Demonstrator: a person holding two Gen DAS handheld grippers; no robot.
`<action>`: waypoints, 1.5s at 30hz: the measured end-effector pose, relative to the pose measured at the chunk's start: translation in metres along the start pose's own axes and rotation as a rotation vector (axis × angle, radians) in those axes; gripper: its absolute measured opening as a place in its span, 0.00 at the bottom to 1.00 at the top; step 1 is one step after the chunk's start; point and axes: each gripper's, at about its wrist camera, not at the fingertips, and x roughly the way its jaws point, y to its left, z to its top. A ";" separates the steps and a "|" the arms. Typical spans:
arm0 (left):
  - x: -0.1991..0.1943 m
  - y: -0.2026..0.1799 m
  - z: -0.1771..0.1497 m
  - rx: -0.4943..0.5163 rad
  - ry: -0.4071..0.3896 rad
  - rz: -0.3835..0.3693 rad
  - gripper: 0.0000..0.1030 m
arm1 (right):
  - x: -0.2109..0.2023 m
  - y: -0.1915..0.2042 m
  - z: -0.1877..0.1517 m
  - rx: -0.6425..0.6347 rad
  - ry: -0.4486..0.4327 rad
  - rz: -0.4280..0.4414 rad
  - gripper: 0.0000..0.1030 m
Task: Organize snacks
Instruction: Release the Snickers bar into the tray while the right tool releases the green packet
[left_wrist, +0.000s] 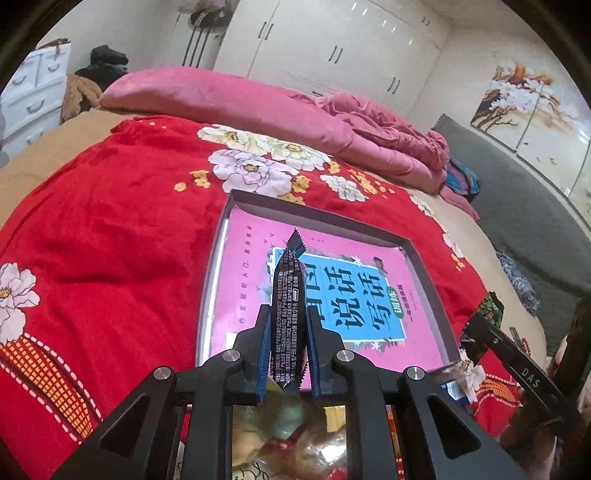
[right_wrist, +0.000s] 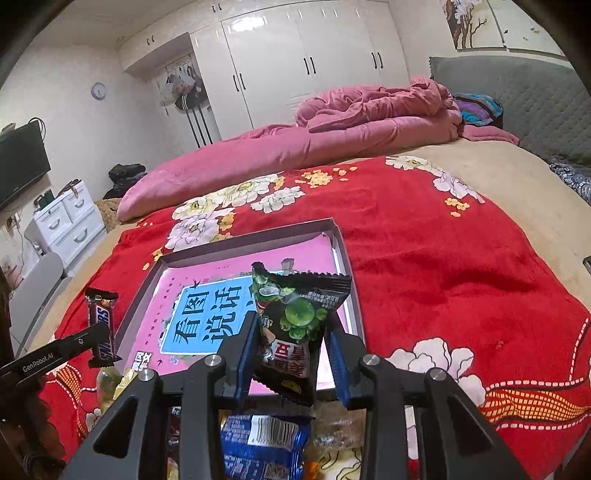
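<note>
My left gripper (left_wrist: 288, 314) is shut on a dark Snickers bar (left_wrist: 287, 280), which stands upright between the blue pads over the near part of a shallow grey box (left_wrist: 321, 218). A pink book (left_wrist: 251, 280) lies inside the box. In the right wrist view, my right gripper (right_wrist: 291, 321) is shut on a black-and-green pea snack packet (right_wrist: 299, 317), held above the box's (right_wrist: 251, 236) near right side. The same view shows the left gripper (right_wrist: 96, 334) and its Snickers bar (right_wrist: 101, 325) at the box's left edge. The right gripper (left_wrist: 476, 332) and its packet (left_wrist: 490, 308) show at the left wrist view's right.
The box rests on a red floral blanket (left_wrist: 110, 240) spread over a bed. More snack packets lie heaped under both grippers, among them a blue one (right_wrist: 262, 439). A rolled pink quilt (right_wrist: 295, 147) lies across the far side. A grey headboard (right_wrist: 535, 103) stands at the right.
</note>
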 end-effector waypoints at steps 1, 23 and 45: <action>0.000 0.001 0.001 -0.004 -0.001 0.001 0.17 | 0.001 0.000 0.001 0.000 -0.001 -0.001 0.35; 0.026 0.010 0.009 -0.039 0.040 -0.015 0.17 | 0.027 -0.006 0.011 -0.011 0.025 -0.033 0.35; 0.050 0.004 0.001 -0.015 0.134 0.002 0.17 | 0.060 -0.015 0.001 -0.006 0.168 -0.066 0.35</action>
